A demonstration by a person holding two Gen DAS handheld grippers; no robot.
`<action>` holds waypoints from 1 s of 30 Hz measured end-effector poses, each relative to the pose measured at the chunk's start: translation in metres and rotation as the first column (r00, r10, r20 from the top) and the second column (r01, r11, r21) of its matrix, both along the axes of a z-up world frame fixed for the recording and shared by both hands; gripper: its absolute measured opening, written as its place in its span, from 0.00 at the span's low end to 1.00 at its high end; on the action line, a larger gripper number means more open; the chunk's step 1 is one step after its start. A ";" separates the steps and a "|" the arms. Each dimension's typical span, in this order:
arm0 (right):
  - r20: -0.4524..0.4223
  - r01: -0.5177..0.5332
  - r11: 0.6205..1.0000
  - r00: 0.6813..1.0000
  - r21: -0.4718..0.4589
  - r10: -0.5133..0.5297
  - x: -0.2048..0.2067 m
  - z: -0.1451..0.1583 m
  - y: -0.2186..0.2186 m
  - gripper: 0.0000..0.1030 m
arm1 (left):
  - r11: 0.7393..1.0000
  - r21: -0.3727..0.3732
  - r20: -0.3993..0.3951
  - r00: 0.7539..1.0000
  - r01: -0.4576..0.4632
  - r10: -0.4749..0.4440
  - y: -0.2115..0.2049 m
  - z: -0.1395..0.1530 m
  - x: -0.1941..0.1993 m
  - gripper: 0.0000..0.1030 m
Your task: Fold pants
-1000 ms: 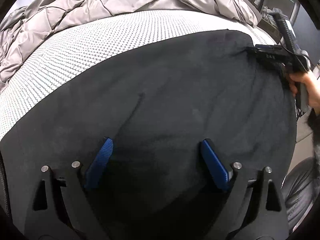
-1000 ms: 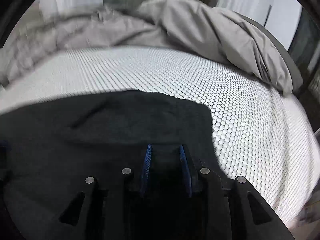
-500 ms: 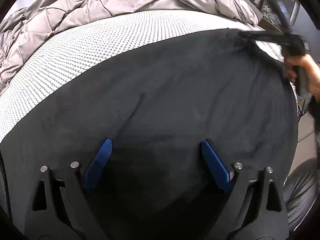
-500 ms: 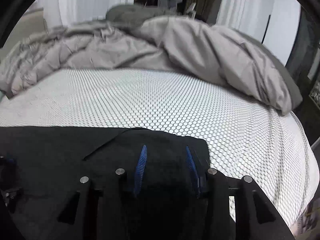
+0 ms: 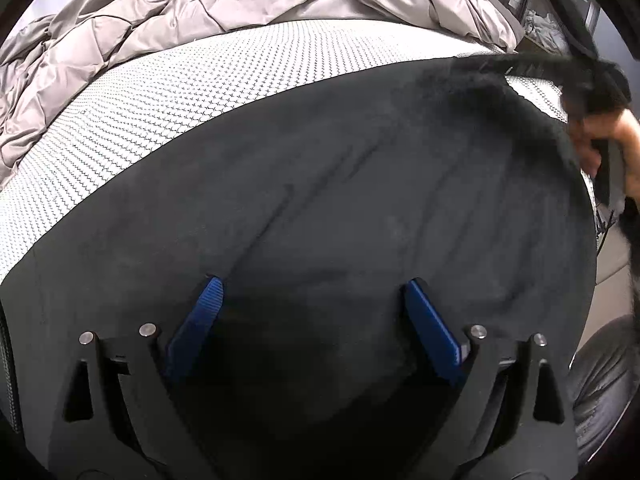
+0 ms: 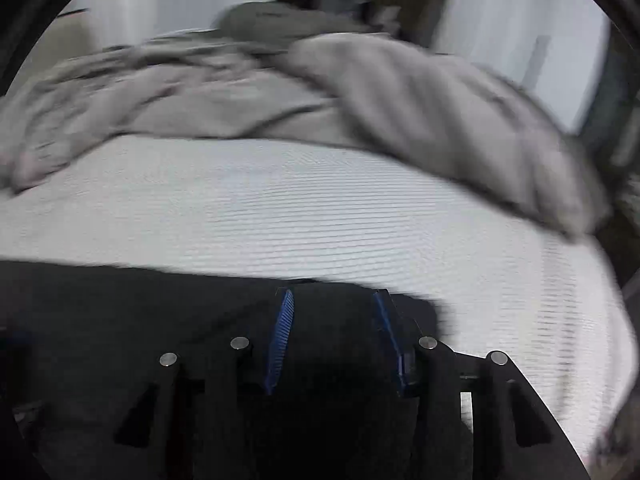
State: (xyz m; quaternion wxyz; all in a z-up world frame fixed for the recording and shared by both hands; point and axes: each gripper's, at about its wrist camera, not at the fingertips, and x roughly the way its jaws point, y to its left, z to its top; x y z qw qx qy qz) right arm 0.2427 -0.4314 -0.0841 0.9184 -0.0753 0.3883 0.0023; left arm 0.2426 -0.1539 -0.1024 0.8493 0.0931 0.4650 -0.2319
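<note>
White patterned mattress (image 5: 168, 104) carries a crumpled grey duvet (image 5: 132, 32) along its far edge and the black pants (image 5: 320, 200) spread over its near edge. Above them, the left gripper (image 5: 312, 300) has its jaws spread wide, holding nothing. At the pants' far right corner, the right gripper (image 6: 332, 312), jaws moderately apart, has cloth between its fingers; whether it grips is unclear.

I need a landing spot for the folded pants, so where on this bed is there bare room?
Bare room: the white mesh sheet forms a strip between the black pants and the bunched grey duvet. It widens to the pants' right. Crowded: the near half lies under the pants, with the left gripper and right gripper over them.
</note>
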 end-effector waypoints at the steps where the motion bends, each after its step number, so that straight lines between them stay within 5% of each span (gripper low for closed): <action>1: -0.030 -0.038 0.999 0.999 0.005 0.039 0.005 -0.008 0.012 0.42 | 1.000 -0.001 0.001 1.000 -0.001 0.001 0.000 0.000 -0.001 0.89; 5: -0.103 -0.083 0.992 0.992 -0.094 0.073 0.025 -0.048 0.040 0.43 | 1.000 -0.002 0.002 1.000 -0.002 0.002 0.002 0.000 -0.002 0.89; 7: -0.062 0.065 0.985 0.995 -0.159 -0.076 0.029 -0.046 0.018 0.54 | 1.000 -0.004 0.000 1.000 -0.004 0.004 0.001 0.000 -0.002 0.89; 9: -0.025 0.205 0.958 0.976 -0.201 -0.215 0.023 -0.038 -0.007 0.54 | 1.000 0.000 0.000 1.000 -0.004 0.004 0.000 0.000 -0.002 0.89; 12: -0.027 0.163 0.983 0.986 -0.082 -0.166 -0.011 -0.015 -0.028 0.49 | 1.000 0.012 0.011 1.000 -0.021 0.021 0.000 0.006 -0.005 0.85; 15: -0.002 0.045 0.998 0.999 -0.051 -0.046 -0.066 0.002 -0.017 0.50 | 0.997 -0.072 0.033 0.999 0.007 -0.005 -0.001 0.024 -0.025 0.82; 19: -0.079 -0.097 0.994 0.992 0.051 0.100 -0.106 -0.023 0.010 0.51 | 0.986 -0.109 0.009 0.992 0.124 -0.124 -0.022 0.023 -0.055 0.83; 22: -0.134 -0.132 0.985 0.984 -0.112 0.117 -0.113 -0.053 0.019 0.51 | 0.984 -0.079 -0.031 0.987 0.157 -0.160 -0.031 0.007 -0.062 0.85; 28: -0.030 0.065 0.998 0.997 0.000 -0.065 -0.140 -0.018 -0.046 0.52 | 0.989 -0.072 -0.003 0.991 0.132 -0.133 -0.019 0.011 -0.070 0.90; 30: 0.010 0.113 0.982 0.993 0.149 -0.116 -0.156 -0.006 -0.070 0.59 | 0.989 -0.102 0.013 0.994 0.107 -0.106 -0.014 0.016 -0.071 0.90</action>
